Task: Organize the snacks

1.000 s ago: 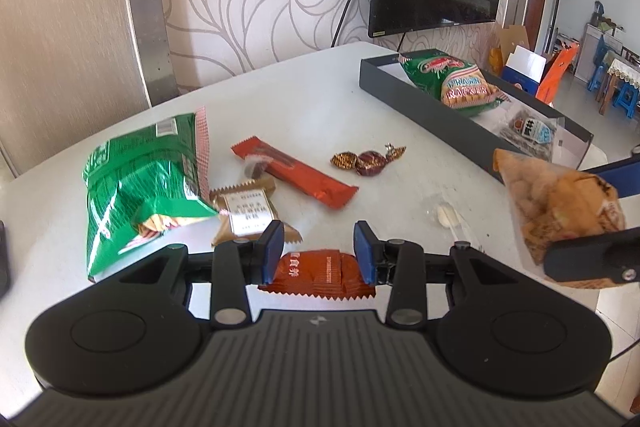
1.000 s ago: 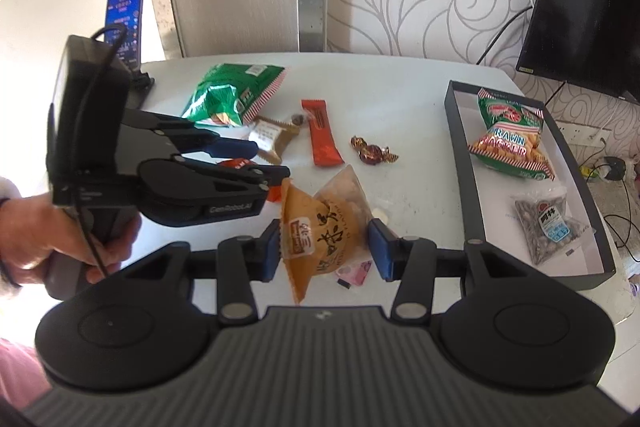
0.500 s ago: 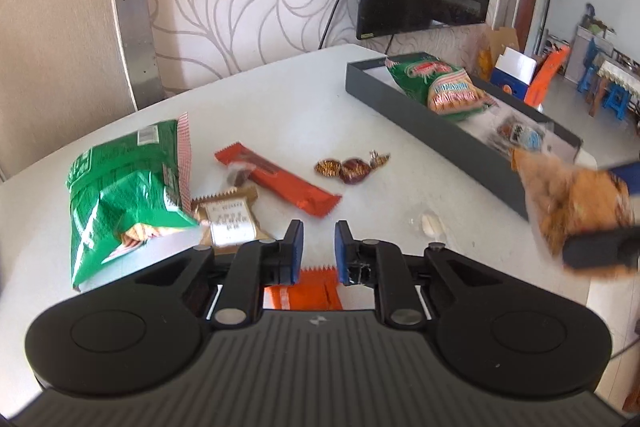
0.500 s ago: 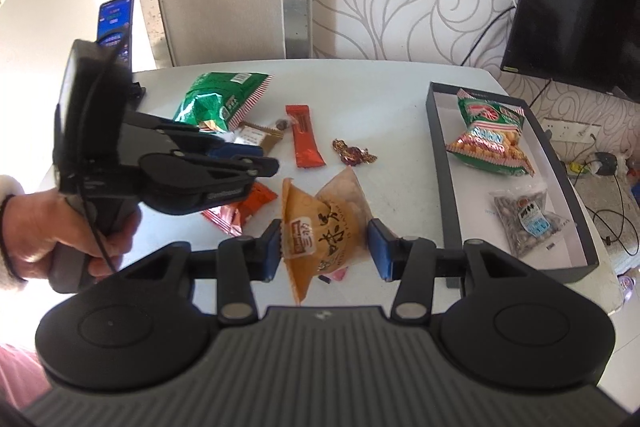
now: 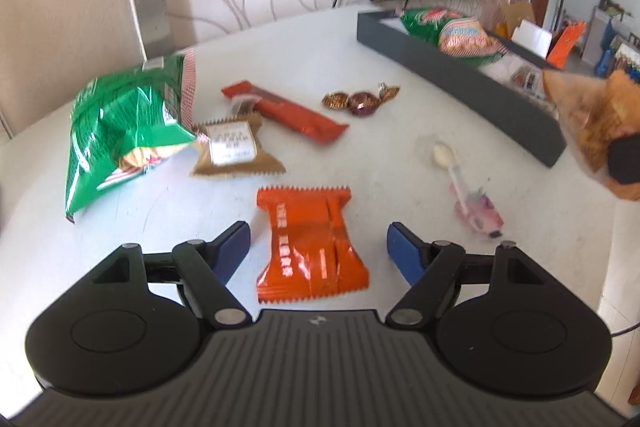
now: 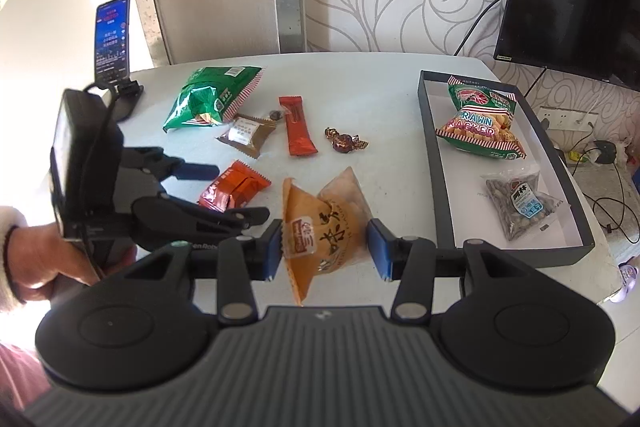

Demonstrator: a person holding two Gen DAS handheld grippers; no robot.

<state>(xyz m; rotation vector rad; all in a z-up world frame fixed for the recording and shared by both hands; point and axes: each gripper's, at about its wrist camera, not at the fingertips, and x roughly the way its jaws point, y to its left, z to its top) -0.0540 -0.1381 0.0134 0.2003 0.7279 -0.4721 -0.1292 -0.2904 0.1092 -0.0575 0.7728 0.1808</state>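
Note:
An orange snack packet [image 5: 312, 247] lies flat on the white table [image 5: 360, 39]. My left gripper [image 5: 317, 233] straddles it with its jaws opening, and the blue pads are clear of the packet on both sides. In the right wrist view, the left gripper [image 6: 228, 193] hangs over that packet [image 6: 234, 187]. My right gripper [image 6: 326, 251] is shut on a tan puffed snack bag [image 6: 324, 227], held above the table. That bag [image 5: 596, 131] also shows at the right edge of the left wrist view.
A dark tray [image 6: 430, 155] at the right holds a prawn cracker bag [image 6: 480, 123] and a seed packet [image 6: 520, 203]. A green bag [image 5: 120, 123], brown packet [image 5: 234, 147], red bar [image 5: 292, 115], foil candies [image 5: 360, 101] and spoon packet [image 5: 460, 179] lie loose. A phone [image 6: 112, 35] stands at the back left.
My left jaws narrowed almost shut, then spread wide, and the gripper sank toward the table around the orange packet. The right gripper kept its bag and stayed in place.

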